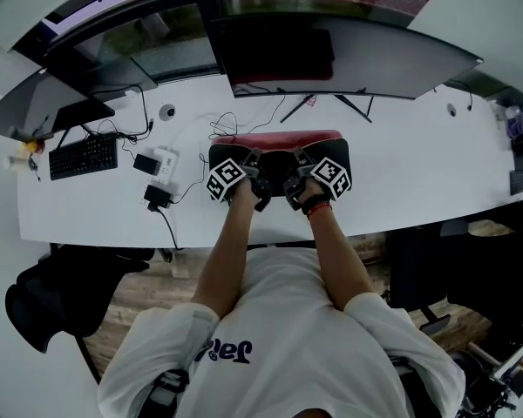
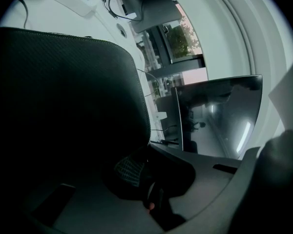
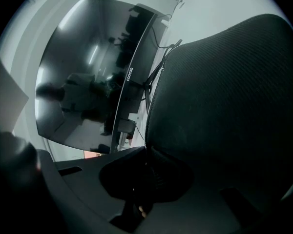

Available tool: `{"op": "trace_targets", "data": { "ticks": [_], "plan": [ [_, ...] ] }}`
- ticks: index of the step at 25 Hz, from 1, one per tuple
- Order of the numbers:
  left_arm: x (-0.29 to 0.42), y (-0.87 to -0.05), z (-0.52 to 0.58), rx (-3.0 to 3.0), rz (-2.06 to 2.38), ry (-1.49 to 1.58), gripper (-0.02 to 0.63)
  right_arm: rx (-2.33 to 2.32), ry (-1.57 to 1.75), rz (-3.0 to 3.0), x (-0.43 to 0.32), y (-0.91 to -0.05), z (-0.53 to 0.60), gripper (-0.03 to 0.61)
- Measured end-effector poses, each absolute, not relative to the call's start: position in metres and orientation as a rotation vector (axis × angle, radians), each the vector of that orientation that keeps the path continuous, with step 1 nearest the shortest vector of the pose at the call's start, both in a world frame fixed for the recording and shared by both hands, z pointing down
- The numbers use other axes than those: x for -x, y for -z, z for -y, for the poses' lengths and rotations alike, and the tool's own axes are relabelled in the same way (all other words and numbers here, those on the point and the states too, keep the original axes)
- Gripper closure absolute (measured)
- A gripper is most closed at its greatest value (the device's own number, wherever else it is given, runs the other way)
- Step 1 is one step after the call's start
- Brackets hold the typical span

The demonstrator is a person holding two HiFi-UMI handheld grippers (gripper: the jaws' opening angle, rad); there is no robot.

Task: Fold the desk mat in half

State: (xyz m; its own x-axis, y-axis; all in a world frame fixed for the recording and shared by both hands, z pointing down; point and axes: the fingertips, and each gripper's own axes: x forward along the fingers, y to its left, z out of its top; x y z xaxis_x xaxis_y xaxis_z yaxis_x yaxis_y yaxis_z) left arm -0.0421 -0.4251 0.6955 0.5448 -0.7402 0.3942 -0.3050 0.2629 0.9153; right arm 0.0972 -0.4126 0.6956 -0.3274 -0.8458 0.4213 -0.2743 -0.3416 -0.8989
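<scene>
Left gripper (image 1: 251,171) has its jaws nearly shut, pinching an edge of the desk mat (image 1: 279,157), which lies mid-table (image 1: 401,172); it looks light, soft and floppy, best held at its corners. Right gripper (image 1: 301,171) pinches likewise. Marker cubes hide the near corners

Long white desk (image 1: 418,181): black keyboard (image 1: 84,156) out left, white power strip (image 1: 163,165) beside it, black desk mat (image 1: 279,155) with a red far edge mid-desk, curved monitor (image 1: 349,55) standing behind
</scene>
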Motion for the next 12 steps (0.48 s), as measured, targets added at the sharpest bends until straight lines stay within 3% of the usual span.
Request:
{"op": "trace_targets", "data": {
  "ticks": [12],
  "plan": [
    [0.038, -0.697, 0.441, -1.313, 1.031, 0.389, 0.58, 1.437, 1.749, -1.39, -0.103, -0.703, 0.428, 0.525]
  ]
}}
